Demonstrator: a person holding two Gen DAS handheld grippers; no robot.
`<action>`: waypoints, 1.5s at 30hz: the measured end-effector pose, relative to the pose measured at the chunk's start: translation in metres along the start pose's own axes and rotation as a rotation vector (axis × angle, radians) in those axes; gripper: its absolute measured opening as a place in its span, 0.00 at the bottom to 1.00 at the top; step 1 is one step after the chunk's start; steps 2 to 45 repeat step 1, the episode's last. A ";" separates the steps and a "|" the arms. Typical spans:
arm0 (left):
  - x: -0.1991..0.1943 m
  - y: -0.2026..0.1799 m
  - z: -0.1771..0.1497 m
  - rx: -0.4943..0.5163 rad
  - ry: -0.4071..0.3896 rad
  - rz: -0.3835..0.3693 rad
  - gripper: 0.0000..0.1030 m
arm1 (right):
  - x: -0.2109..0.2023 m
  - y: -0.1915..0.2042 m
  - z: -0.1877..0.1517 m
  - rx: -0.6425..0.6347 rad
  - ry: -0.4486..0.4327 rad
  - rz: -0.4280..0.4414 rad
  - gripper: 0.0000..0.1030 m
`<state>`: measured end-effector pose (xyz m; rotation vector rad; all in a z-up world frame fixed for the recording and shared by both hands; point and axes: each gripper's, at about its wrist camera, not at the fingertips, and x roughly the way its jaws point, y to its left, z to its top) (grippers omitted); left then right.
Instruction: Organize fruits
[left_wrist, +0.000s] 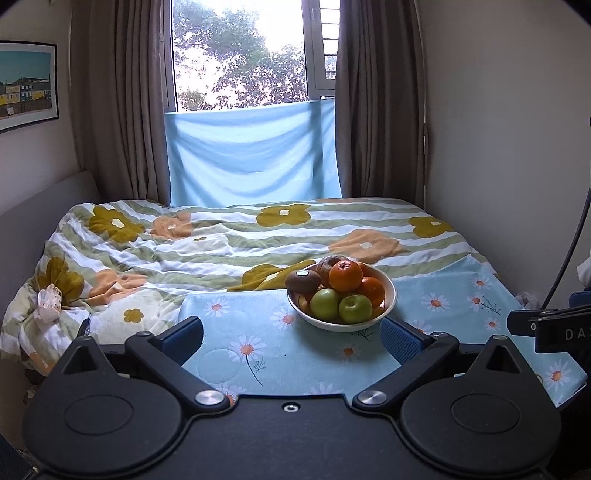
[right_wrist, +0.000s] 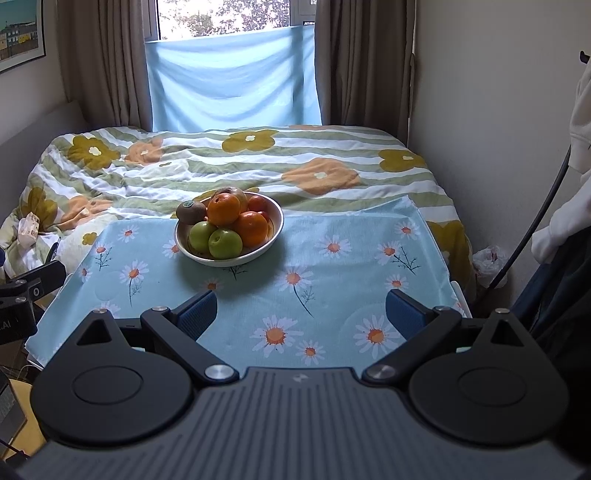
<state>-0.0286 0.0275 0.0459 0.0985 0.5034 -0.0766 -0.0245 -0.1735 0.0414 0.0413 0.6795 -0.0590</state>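
A white bowl (left_wrist: 388, 299) stands on a light blue daisy cloth (left_wrist: 258, 354) on the bed. It holds two green apples (left_wrist: 354, 308), oranges (left_wrist: 345, 275), a brown kiwi (left_wrist: 303, 280) and a brownish fruit at the back. The bowl also shows in the right wrist view (right_wrist: 275, 229), with apples (right_wrist: 225, 243), oranges (right_wrist: 223, 208) and kiwi (right_wrist: 190, 212). My left gripper (left_wrist: 291, 339) is open and empty, just short of the bowl. My right gripper (right_wrist: 301, 314) is open and empty, well short of the bowl.
A flowered duvet (left_wrist: 221, 243) covers the bed behind the cloth. Curtains and a blue sheet (left_wrist: 251, 155) hang at the window. A wall runs along the right side. A cable (right_wrist: 535, 221) and clothes hang at right. The other gripper's body (left_wrist: 550, 325) shows at right.
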 end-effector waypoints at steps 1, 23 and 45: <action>0.000 0.000 0.000 0.000 0.002 -0.004 1.00 | 0.000 0.000 0.000 0.001 0.000 0.000 1.00; 0.000 0.000 0.000 0.000 0.002 -0.004 1.00 | 0.000 0.000 0.000 0.001 0.000 0.000 1.00; 0.000 0.000 0.000 0.000 0.002 -0.004 1.00 | 0.000 0.000 0.000 0.001 0.000 0.000 1.00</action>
